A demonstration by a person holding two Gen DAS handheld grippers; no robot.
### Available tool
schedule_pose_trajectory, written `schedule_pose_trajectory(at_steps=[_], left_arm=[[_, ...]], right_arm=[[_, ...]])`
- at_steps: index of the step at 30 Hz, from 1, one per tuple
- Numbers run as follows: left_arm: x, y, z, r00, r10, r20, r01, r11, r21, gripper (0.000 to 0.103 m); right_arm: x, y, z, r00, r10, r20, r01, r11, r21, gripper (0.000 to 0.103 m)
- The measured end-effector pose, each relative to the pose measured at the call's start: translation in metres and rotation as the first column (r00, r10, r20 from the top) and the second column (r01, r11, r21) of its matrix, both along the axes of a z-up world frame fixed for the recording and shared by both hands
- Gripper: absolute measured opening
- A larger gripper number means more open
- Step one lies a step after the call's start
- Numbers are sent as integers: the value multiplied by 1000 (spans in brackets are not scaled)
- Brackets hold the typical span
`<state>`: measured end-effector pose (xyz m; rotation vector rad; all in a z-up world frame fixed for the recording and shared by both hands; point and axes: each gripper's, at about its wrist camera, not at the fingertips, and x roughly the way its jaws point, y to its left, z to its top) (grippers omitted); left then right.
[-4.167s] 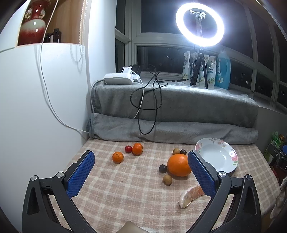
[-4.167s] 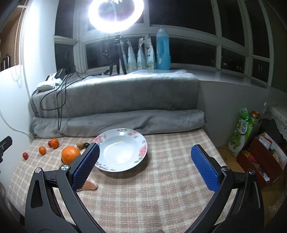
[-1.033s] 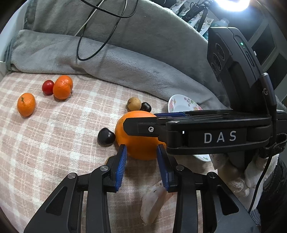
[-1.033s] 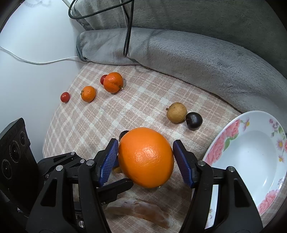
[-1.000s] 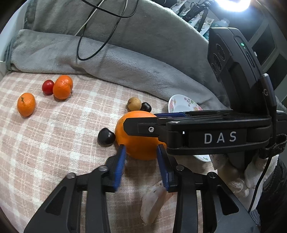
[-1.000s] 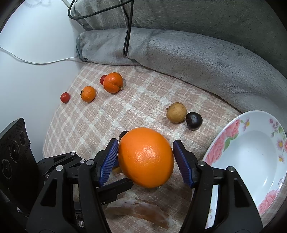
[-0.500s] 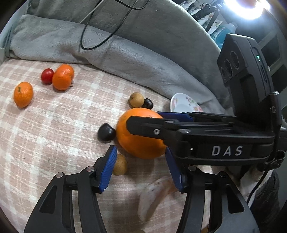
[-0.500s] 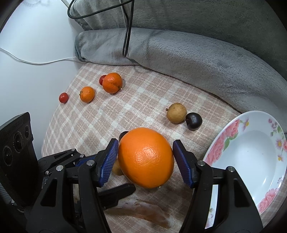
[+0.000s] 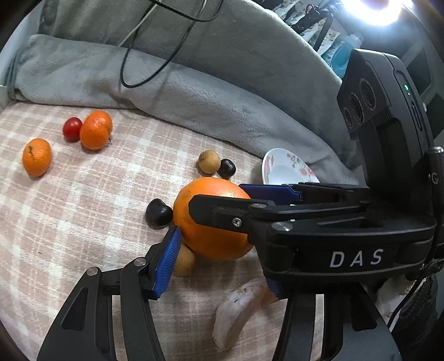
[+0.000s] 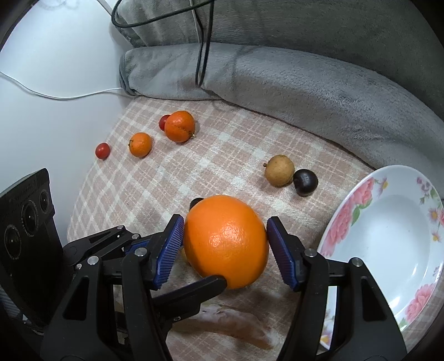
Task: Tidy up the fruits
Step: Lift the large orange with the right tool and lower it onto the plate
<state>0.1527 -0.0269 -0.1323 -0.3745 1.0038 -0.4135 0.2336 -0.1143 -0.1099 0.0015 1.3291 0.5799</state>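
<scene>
Clamps the orange (image 10: 226,230) in the right gripper (image 10: 225,245) near the table's (image 10: 222,155) right edge by the plate (image 10: 347,216), probably risking a knock from the left gripper (image 9: 219,261), jaws closing loosely round its underside and a small brown fruit (image 9: 184,261).

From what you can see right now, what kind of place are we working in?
Most likely a home, on a window-side platform used as a recording spot. A plaid cloth carries loose fruit and a floral plate, folded grey blankets line the back, and a ring light shines above.
</scene>
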Motion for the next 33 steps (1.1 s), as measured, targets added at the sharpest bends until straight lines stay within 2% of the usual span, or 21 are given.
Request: schedule_pose_trajectory(at_steps=[12, 21, 33], left_arm=[[-15, -5, 28, 997, -9, 71, 7, 999, 32, 53], [-17, -41, 41, 992, -73, 104, 69, 997, 44, 53], [-11, -91, 43, 981, -155, 114, 149, 987, 65, 53]], right_arm=[[-16, -4, 29, 998, -5, 59, 4, 1000, 20, 65], [-27, -40, 50, 994, -59, 92, 57, 998, 26, 65], [-32, -95, 56, 983, -153, 101, 149, 988, 43, 64]])
